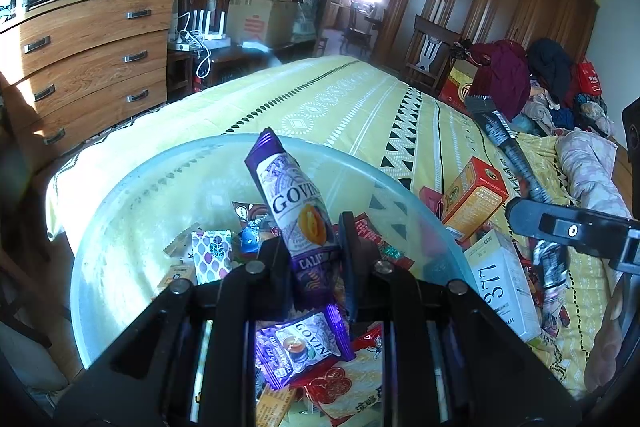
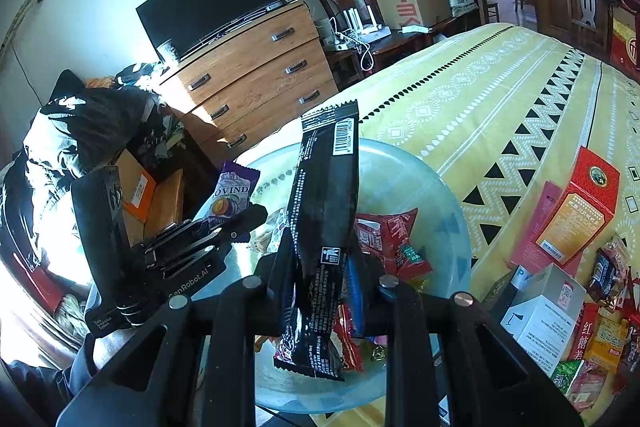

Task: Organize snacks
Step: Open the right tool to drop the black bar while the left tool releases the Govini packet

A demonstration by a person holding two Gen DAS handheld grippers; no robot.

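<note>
While several wrappers already lie in the translucent bowl (image 2: 432, 187) on the yellow bedspread (image 2: 500, 99), sorting judged partly done: boxes and packets (image 2: 576, 211) at 3 o'clock of bowl, not yet sorted. Right gripper (image 2: 320, 259) clamped shut on black snack bar (image 2: 324, 211), upright over bowl. Left gripper (image 1: 310, 239) pinched tight on purple Govind packet (image 1: 294, 203), above bowl centre.

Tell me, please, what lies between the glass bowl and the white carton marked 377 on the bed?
Nothing, in the left wrist view: the white carton stands right against the glass bowl rim, with no snack between them.
</note>
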